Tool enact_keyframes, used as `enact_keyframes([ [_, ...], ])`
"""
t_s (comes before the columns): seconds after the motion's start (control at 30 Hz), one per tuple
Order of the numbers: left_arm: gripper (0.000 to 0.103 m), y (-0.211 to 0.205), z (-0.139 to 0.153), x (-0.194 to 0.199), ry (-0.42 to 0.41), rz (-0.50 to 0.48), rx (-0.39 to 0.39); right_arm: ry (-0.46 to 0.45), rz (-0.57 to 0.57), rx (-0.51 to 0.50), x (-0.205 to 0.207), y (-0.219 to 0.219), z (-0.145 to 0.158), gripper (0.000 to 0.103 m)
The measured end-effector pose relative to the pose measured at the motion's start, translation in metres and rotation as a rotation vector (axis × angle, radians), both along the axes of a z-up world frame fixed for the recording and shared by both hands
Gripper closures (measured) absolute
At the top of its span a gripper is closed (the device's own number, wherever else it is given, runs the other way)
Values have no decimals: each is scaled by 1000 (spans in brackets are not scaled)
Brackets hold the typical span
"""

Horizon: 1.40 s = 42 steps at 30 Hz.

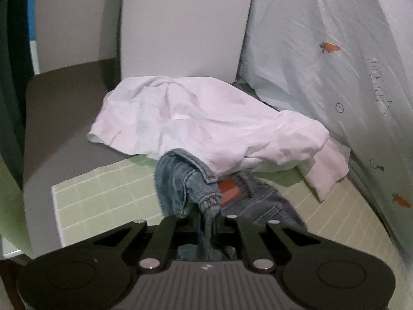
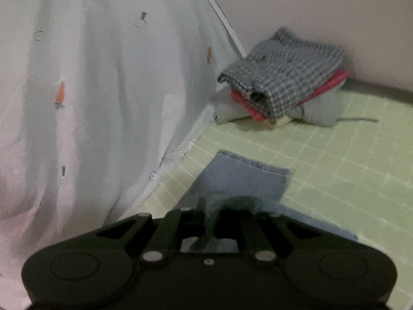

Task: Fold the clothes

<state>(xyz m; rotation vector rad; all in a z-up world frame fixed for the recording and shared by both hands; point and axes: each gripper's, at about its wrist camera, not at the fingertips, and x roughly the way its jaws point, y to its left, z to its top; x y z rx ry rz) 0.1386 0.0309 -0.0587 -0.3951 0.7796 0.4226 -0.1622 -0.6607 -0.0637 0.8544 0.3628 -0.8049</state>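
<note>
Blue denim jeans (image 1: 191, 180) with a reddish-brown waist patch lie bunched on the green grid mat (image 1: 103, 191). My left gripper (image 1: 207, 219) is shut on a fold of their waistband, which hangs down between the fingers. In the right wrist view a flat denim leg with a frayed hem (image 2: 245, 178) stretches over the mat (image 2: 335, 168). My right gripper (image 2: 210, 217) is shut on the near end of that denim. A crumpled white garment (image 1: 201, 124) lies just behind the jeans and partly over them.
A pale sheet printed with small carrots (image 1: 335, 64) hangs along the right of the left wrist view, and the same sheet (image 2: 103, 90) fills the left of the right wrist view. A folded pile topped by a blue checked cloth (image 2: 284, 77) sits in the far corner against the wall.
</note>
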Motion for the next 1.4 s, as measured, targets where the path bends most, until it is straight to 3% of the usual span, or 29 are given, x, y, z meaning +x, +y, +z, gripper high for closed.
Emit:
enact_keyframes([
  [0.13,94,-17,1,36,-5,-27,41,61,21,-9,52,-18,-2,98],
  [0.27,93,-30,-12,90,-5,-39,33,137,132,-2,139,-49,-17,97],
  [0.3,92,-35,-18,105,0,-52,35,153,161,-1,160,-56,-23,91],
  [0.33,84,-40,-24,121,6,-64,38,175,193,3,182,-61,-29,82],
  [0.37,75,-46,-27,132,25,-68,38,206,226,11,206,-66,-35,60],
  [0.4,70,-51,-30,142,40,-73,38,227,251,11,223,-67,-40,46],
  [0.43,60,-56,-30,143,25,-85,44,239,266,2,234,-64,-43,44],
  [0.47,42,-62,-29,144,10,-97,52,250,273,-8,236,-60,-47,39],
  [0.5,32,-68,-28,139,-2,-114,74,259,271,-20,231,-54,-52,25],
  [0.53,19,-74,-28,135,-12,-131,96,269,270,-32,226,-48,-57,18],
  [0.57,18,-82,-32,130,2,-156,114,279,268,-44,221,-42,-61,14],
  [0.63,18,-96,-41,123,49,-208,132,299,264,-68,210,-30,-71,14],
  [0.73,18,-117,-62,106,145,-314,93,334,241,-75,188,-20,-89,14],
  [0.83,18,-146,-83,89,244,-428,70,366,202,-50,165,-21,-107,6],
  [1.07,18,-205,-111,65,353,-639,17,446,203,-84,159,-22,-124,5],
  [1.4,13,-236,-131,61,424,-710,88,568,252,-174,178,-38,-135,5],
])
